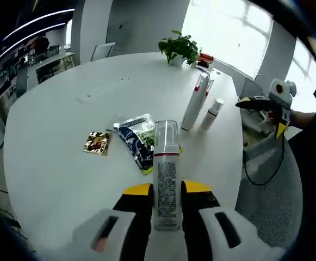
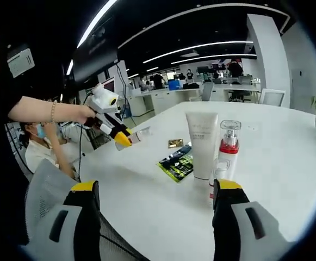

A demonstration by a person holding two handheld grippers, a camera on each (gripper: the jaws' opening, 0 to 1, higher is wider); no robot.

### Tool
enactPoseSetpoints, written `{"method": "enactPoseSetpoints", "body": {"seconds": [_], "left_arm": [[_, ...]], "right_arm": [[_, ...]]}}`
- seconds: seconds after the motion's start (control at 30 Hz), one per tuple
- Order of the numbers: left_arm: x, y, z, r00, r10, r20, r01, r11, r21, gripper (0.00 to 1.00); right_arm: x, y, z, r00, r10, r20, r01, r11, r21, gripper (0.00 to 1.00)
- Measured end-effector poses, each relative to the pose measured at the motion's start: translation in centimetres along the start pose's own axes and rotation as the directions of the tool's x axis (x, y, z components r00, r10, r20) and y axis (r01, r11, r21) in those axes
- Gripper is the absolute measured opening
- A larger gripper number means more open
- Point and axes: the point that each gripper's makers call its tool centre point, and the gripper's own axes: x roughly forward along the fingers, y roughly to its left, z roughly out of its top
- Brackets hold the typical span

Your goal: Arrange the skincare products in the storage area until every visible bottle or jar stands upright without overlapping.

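My left gripper [image 1: 167,188] is shut on a clear-capped bottle [image 1: 166,157] with a red band, held above the white round table [image 1: 54,163]. The bottle points forward along the jaws. Farther right on the table stand a tall red-banded bottle [image 1: 194,106] and a small white bottle [image 1: 211,114]. In the right gripper view a white tube [image 2: 202,144] and the red-banded bottle [image 2: 227,149] stand upright side by side. My right gripper [image 2: 156,186] is open over the table edge, jaws wide apart, holding nothing. The left gripper [image 2: 114,130] shows there in a person's hand.
A dark green sachet [image 1: 137,138] and a gold sachet [image 1: 97,142] lie flat near the table's middle. A potted plant [image 1: 179,48] stands at the far edge. A grey mesh chair [image 2: 43,190] sits by the near edge, and a seated person is behind it.
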Motion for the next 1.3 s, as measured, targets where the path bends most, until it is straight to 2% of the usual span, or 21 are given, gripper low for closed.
{"method": "enactPoseSetpoints", "body": {"seconds": [0.23,0.33,0.4,0.53,0.63,0.7,0.8,0.87,0.9,0.93,1.0,1.03,1.1,1.2,1.27,1.3], "left_arm": [[-1.1,-3.2,2.6,0.989,-0.058,0.135,0.064,0.997,-0.042,0.25],[-1.5,-4.2,3.4,0.984,-0.068,0.163,0.074,0.997,-0.036,0.25],[-2.1,-5.7,3.9,0.98,-0.083,0.182,0.091,0.995,-0.034,0.25],[-2.6,-7.1,5.0,0.964,-0.116,0.239,0.127,0.992,-0.03,0.25],[-3.2,-8.3,6.0,0.946,-0.144,0.292,0.162,0.986,-0.039,0.25],[-3.3,-8.7,6.3,0.941,-0.147,0.305,0.166,0.986,-0.035,0.25],[-3.5,-9.9,6.7,0.934,-0.159,0.32,0.176,0.984,-0.026,0.25],[-3.6,-10.6,6.9,0.929,-0.165,0.33,0.184,0.983,-0.025,0.25],[-3.6,-11.3,7.1,0.922,-0.177,0.344,0.199,0.98,-0.028,0.25],[-3.6,-11.5,7.2,0.921,-0.178,0.348,0.201,0.979,-0.029,0.25],[-3.8,-12.2,7.5,0.907,-0.193,0.374,0.223,0.974,-0.037,0.25],[-3.8,-12.8,7.7,0.903,-0.194,0.383,0.225,0.973,-0.039,0.25],[-3.9,-14.2,8.4,0.885,-0.211,0.414,0.255,0.965,-0.054,0.25],[-4.3,-14.8,8.8,0.865,-0.228,0.446,0.286,0.956,-0.066,0.25],[-4.5,-15.2,9.1,0.855,-0.234,0.464,0.298,0.952,-0.068,0.25],[-4.7,-15.6,9.2,0.848,-0.239,0.473,0.306,0.95,-0.068,0.25]], "right_arm": [[0.6,1.2,1.2,0.998,0.059,0.034,-0.059,0.998,0.009,0.83],[0.9,1.7,1.7,0.995,0.092,0.042,-0.092,0.996,0.003,0.82],[1.1,2.0,2.2,0.992,0.11,0.063,-0.111,0.994,0.013,0.81],[1.2,2.9,3.9,0.977,0.172,0.126,-0.182,0.98,0.074,0.75],[1.0,3.6,5.3,0.962,0.213,0.17,-0.234,0.965,0.116,0.73],[1.0,3.6,6.2,0.957,0.213,0.195,-0.241,0.961,0.136,0.73],[0.9,3.7,7.5,0.939,0.238,0.247,-0.285,0.941,0.179,0.71],[0.9,3.9,7.9,0.932,0.257,0.256,-0.307,0.935,0.179,0.69],[0.9,4.1,8.0,0.93,0.267,0.255,-0.316,0.932,0.179,0.68],[1.0,4.5,8.1,0.925,0.285,0.253,-0.334,0.926,0.178,0.67],[1.1,5.0,8.3,0.916,0.311,0.253,-0.36,0.915,0.183,0.65],[1.1,5.2,8.6,0.91,0.321,0.263,-0.376,0.907,0.192,0.64],[1.0,5.8,9.7,0.885,0.345,0.314,-0.423,0.876,0.233,0.62],[1.0,6.0,10.5,0.871,0.353,0.342,-0.448,0.856,0.258,0.57],[0.8,6.5,11.6,0.842,0.369,0.394,-0.499,0.811,0.305,0.55],[0.6,6.7,11.9,0.832,0.374,0.409,-0.514,0.797,0.317,0.53]]}}
